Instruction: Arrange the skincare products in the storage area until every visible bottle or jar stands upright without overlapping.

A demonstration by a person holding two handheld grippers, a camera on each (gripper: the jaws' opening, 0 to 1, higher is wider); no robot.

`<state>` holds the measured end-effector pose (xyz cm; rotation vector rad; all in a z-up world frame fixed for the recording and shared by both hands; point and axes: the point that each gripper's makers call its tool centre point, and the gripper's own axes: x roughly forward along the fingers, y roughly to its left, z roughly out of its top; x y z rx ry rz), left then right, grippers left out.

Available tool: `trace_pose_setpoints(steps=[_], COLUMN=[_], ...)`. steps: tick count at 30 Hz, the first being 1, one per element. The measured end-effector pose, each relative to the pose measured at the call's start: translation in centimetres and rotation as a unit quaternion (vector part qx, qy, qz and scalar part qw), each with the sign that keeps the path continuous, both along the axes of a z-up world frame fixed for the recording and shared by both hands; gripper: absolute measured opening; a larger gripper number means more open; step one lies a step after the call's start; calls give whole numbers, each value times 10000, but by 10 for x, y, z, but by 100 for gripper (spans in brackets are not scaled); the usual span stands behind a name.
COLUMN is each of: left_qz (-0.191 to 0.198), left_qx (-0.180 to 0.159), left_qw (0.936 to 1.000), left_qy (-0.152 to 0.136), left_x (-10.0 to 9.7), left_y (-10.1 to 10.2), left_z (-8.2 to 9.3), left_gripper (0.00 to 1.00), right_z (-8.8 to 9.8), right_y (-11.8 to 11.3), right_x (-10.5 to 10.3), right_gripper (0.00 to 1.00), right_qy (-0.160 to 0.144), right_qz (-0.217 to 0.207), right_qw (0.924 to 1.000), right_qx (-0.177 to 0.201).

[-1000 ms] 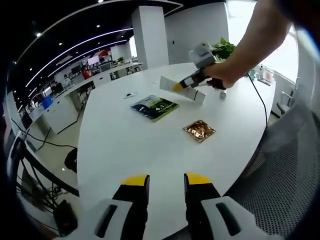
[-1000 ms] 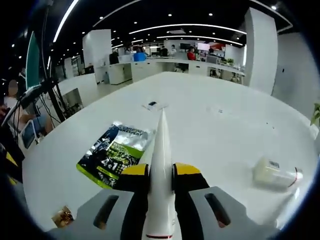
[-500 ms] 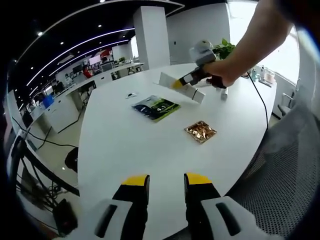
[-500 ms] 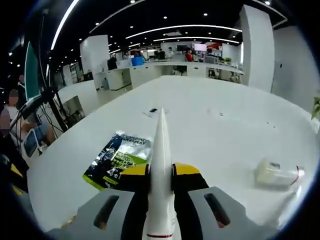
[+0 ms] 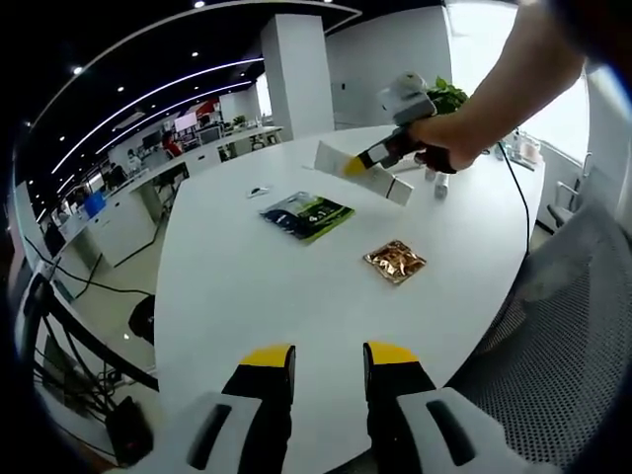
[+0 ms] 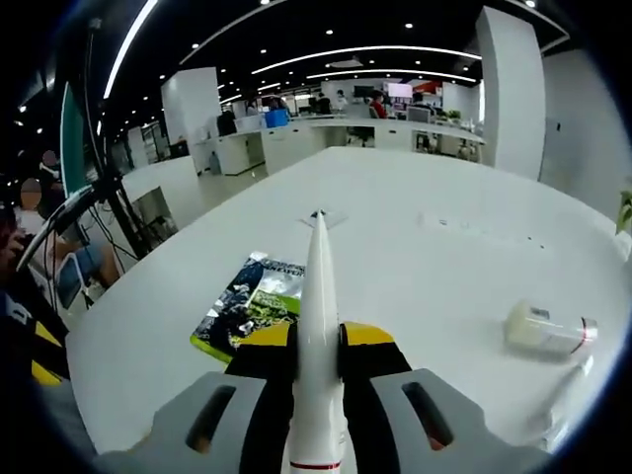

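Observation:
My right gripper (image 6: pixel 316 341) is shut on a flat white tube (image 6: pixel 317 326), whose crimped end points away over the white table (image 6: pixel 425 267). In the left gripper view the same gripper (image 5: pixel 367 161) hangs above the far side of the table with the white tube (image 5: pixel 334 158) held edge-on. A small white jar (image 6: pixel 545 330) lies on its side at the right. My left gripper (image 5: pixel 330 367) stands open over the near table edge, nothing between its yellow-tipped jaws.
A green and black sachet (image 5: pixel 307 214) lies flat mid-table, with a gold foil packet (image 5: pixel 394 261) nearer me. A small bottle (image 5: pixel 440 184) and a black cable (image 5: pixel 513 202) sit by the person's hand. A mesh chair (image 5: pixel 568 336) stands at the right.
My right gripper with the tube has drifted slightly farther and to the right over the table. The left gripper has stayed still.

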<state>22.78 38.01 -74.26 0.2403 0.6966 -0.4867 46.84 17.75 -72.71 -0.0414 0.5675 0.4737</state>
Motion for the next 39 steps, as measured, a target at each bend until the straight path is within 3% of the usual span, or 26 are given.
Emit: trace_pose_setpoints(steps=[9, 18, 28, 39], left_qz=[20, -133, -190, -188], left_qx=[-79, -22, -99, -196], left_qw=[10000, 9998, 9997, 9996], left_qy=[-33, -114, -106, -106], left_x=[1, 0, -2, -1], left_y=[-1, -5, -9, -10], left_z=[3, 7, 11, 12], left_gripper=[29, 29, 29, 29], right_z=[26, 46, 56, 58], right_y=[12, 28, 43, 65], right_x=[-27, -79, -123, -147], right_gripper=[15, 14, 14, 14], right_qy=[-114, -173, -138, -102], right_qz=[172, 447, 743, 1208], right_qw=[9995, 9975, 9953, 9900], right_qx=[228, 516, 599, 717])
